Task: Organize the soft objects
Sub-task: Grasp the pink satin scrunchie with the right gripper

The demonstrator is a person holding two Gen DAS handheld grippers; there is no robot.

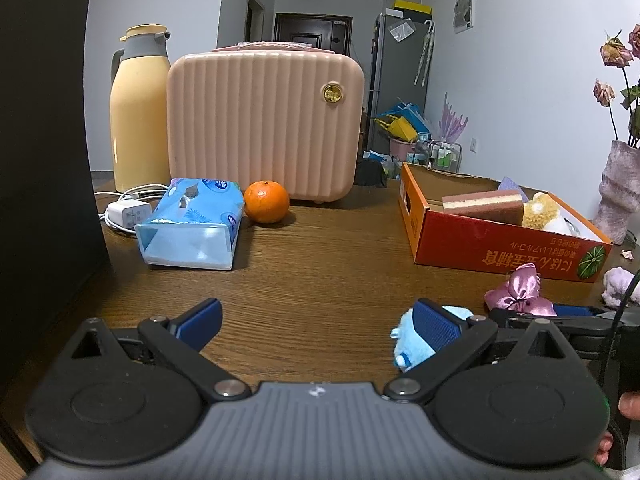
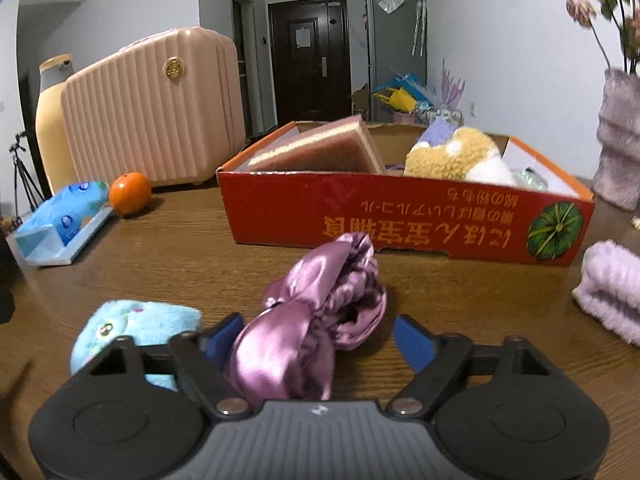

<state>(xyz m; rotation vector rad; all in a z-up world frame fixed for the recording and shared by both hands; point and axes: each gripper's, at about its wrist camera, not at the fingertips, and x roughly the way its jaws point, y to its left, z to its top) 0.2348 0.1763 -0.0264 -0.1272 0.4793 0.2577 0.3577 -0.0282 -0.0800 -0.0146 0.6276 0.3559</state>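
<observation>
A red cardboard box (image 2: 400, 216) (image 1: 480, 244) on the wooden table holds a pink sponge (image 2: 320, 148), a tan plush (image 2: 452, 156) and a lilac item. A purple satin scrunchie (image 2: 320, 312) (image 1: 516, 292) lies in front of the box, between the open fingers of my right gripper (image 2: 320, 336). A light blue plush (image 2: 136, 328) (image 1: 408, 344) lies left of the scrunchie, just beside my left gripper's right finger. My left gripper (image 1: 320, 320) is open and empty. A lilac fuzzy item (image 2: 612, 288) (image 1: 618, 286) lies to the right.
A blue tissue pack (image 1: 192, 224), an orange (image 1: 266, 202), a white charger with cable (image 1: 128, 212), a pink ribbed case (image 1: 264, 128) and a yellow thermos (image 1: 138, 108) stand at the back left. A vase with dried flowers (image 2: 620, 136) stands at the right.
</observation>
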